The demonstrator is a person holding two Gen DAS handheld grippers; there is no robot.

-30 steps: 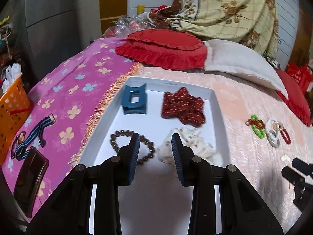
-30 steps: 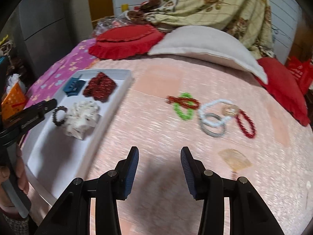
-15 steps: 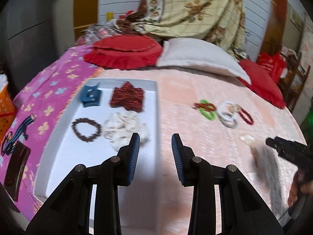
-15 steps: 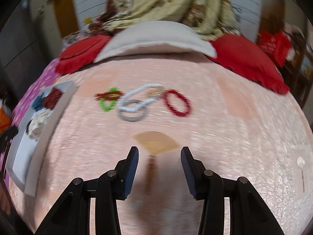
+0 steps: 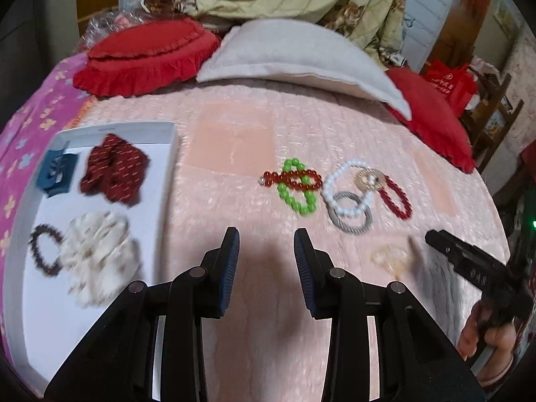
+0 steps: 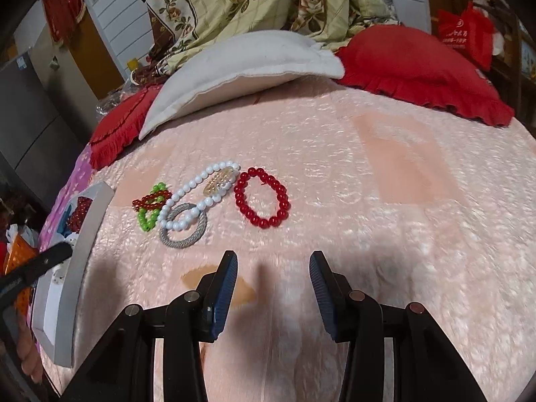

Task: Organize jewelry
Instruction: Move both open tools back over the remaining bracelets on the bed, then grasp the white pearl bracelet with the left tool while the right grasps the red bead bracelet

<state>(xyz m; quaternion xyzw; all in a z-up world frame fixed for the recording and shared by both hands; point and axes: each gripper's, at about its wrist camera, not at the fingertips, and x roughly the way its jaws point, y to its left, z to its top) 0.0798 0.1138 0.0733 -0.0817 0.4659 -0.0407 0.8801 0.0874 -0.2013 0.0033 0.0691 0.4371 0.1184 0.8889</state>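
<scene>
The loose jewelry lies in a cluster on the pink bedspread (image 5: 234, 201), at about one o'clock from the left gripper (image 5: 266, 244) in its own view. From left to right there: a green bead bracelet (image 5: 296, 187) crossed by an orange-red bead strand (image 5: 291, 178), a white pearl bracelet (image 5: 346, 189) overlapping a grey cord ring (image 5: 351, 216), a small gold disc (image 5: 371, 179) lying on the pearls, and a red bead bracelet (image 5: 395, 197). In the right wrist view the red bead bracelet (image 6: 262, 197) sits at twelve o'clock from the right gripper (image 6: 273, 268), slightly apart from the pearls (image 6: 197, 199) and the grey ring (image 6: 183, 231) at eleven o'clock.

A pale amber fan-shaped piece (image 6: 219, 284) lies just beside the right gripper's left finger, partly hidden behind it; in the left view it shows, blurred, at three o'clock (image 5: 390, 256).

The white tray (image 5: 167, 174) lies at nine to ten o'clock of the left gripper, holding a dark bead bracelet (image 5: 45, 249), a cream scrunchie (image 5: 98, 254), a dark red scrunchie (image 5: 114, 172) and a blue hair claw (image 5: 57, 174).

Both grippers hang above bare bedspread with jaws spread and nothing between them.

At twelve o'clock, a white pillow (image 5: 294, 53) and red cushions (image 5: 144, 53) line the bed's far edge.
</scene>
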